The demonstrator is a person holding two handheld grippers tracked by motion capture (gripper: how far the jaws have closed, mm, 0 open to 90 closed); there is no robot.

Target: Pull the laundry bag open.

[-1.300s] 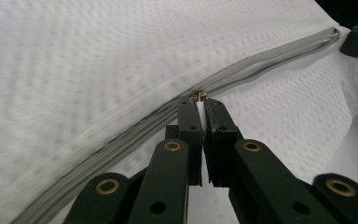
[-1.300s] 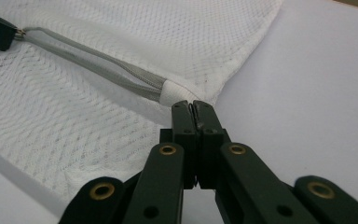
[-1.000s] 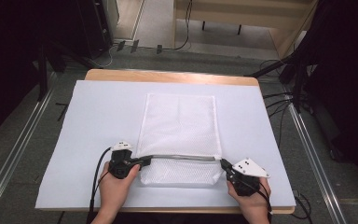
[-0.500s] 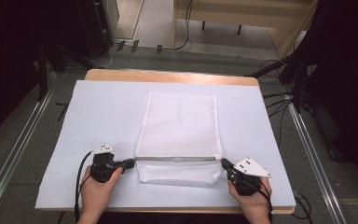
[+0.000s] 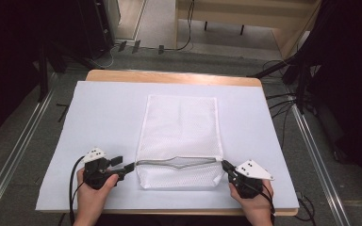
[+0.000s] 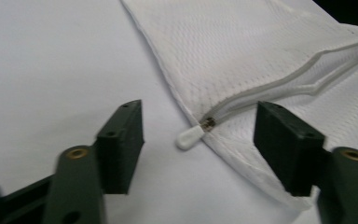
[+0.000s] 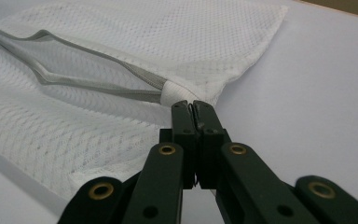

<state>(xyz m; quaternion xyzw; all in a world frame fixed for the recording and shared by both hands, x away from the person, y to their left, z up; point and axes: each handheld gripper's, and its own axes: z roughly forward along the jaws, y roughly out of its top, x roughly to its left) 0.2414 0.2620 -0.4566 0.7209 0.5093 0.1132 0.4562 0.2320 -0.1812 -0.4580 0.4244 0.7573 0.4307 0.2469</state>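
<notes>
Where the worktop point(image 5: 103, 108) spreads white across the middle of the high view, a white mesh laundry bag point(image 5: 179, 127) lies flat at its centre, the grey zipper point(image 5: 176, 162) running across its lower part and gaping slightly. At the lower right, the right gripper point(image 5: 226, 165) has its jaws pinched together on the bag's edge at the zipper's end. At the lower left, the left gripper point(image 5: 125, 163) has just been opening; its jaws stand wide apart, with the small white zipper pull point(image 6: 189, 137) lying untouched between them.
</notes>
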